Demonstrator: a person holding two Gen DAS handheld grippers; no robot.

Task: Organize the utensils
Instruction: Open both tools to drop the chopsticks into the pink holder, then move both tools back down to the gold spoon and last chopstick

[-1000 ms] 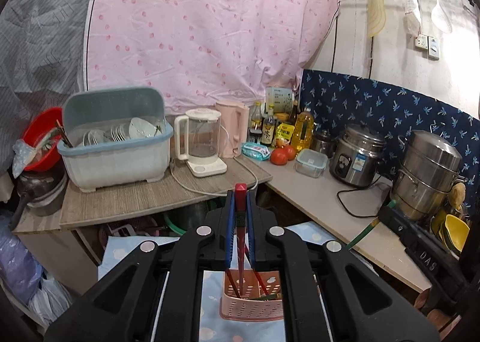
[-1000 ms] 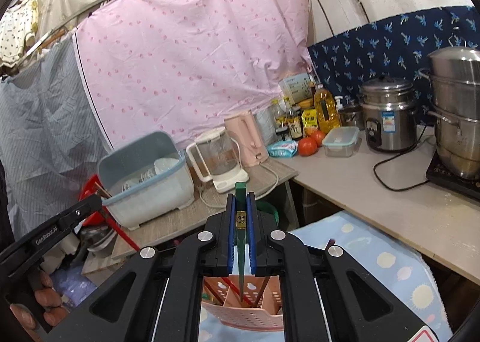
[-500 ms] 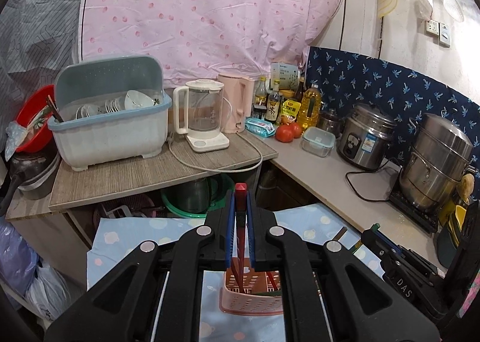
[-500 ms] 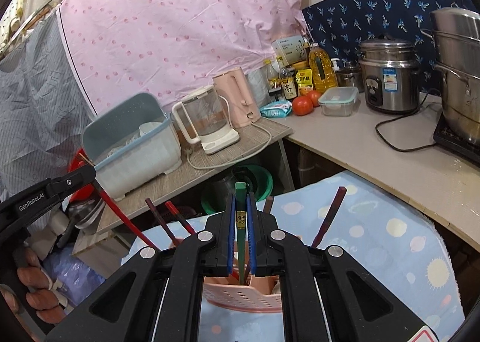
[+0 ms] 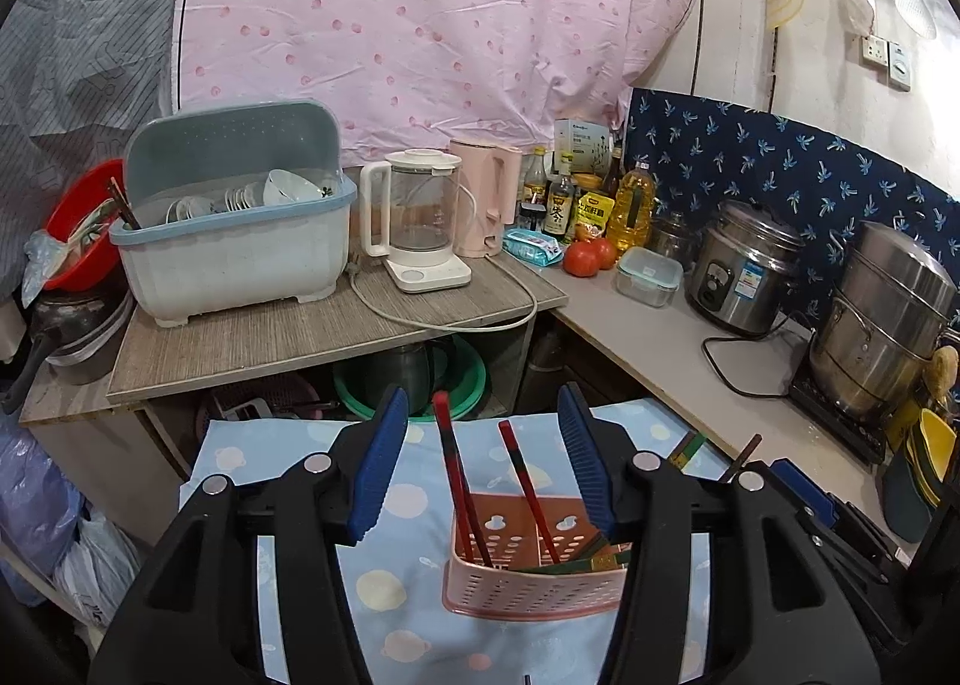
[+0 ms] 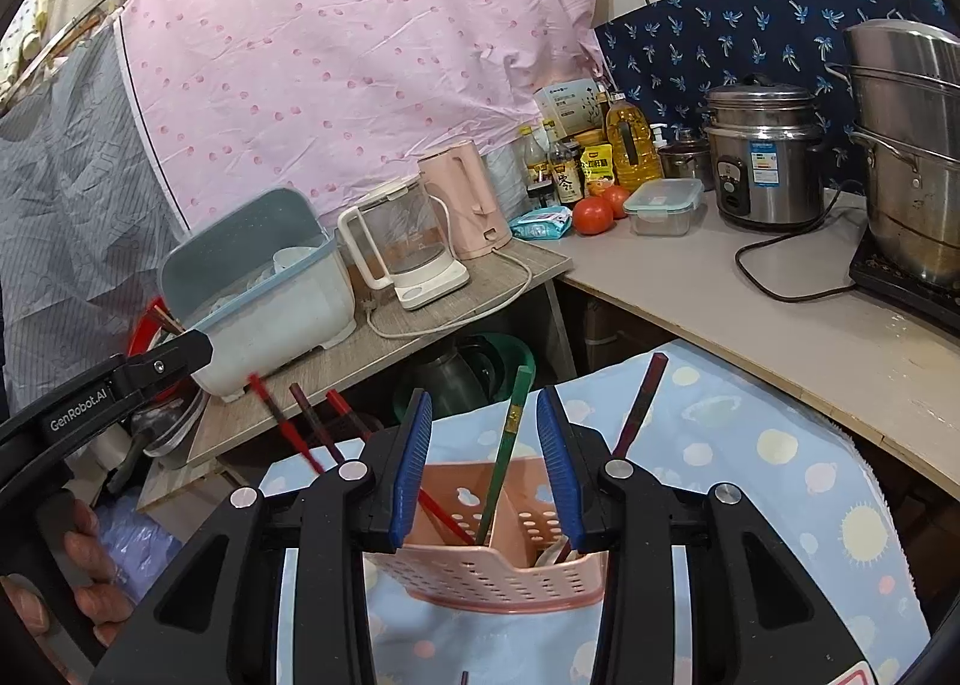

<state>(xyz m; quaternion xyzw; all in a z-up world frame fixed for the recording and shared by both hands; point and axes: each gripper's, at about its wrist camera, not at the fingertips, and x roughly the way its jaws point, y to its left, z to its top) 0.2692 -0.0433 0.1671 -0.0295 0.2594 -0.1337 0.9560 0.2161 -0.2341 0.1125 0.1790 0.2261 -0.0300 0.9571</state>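
Now 2 red chopsticks [image 5: 459, 481] stand in the basket [image 5: 534, 589] between the spread left gripper [image 5: 480, 469] fingers.

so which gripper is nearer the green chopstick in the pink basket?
Right. The right gripper is open with the green chopstick standing between its fingers; the left gripper is open around the red chopsticks instead.

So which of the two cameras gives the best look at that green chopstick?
The right wrist view: the green chopstick stands nearly full length between the open right tool, leaning out of the pink basket. The left wrist view shows only green bits low inside the basket.
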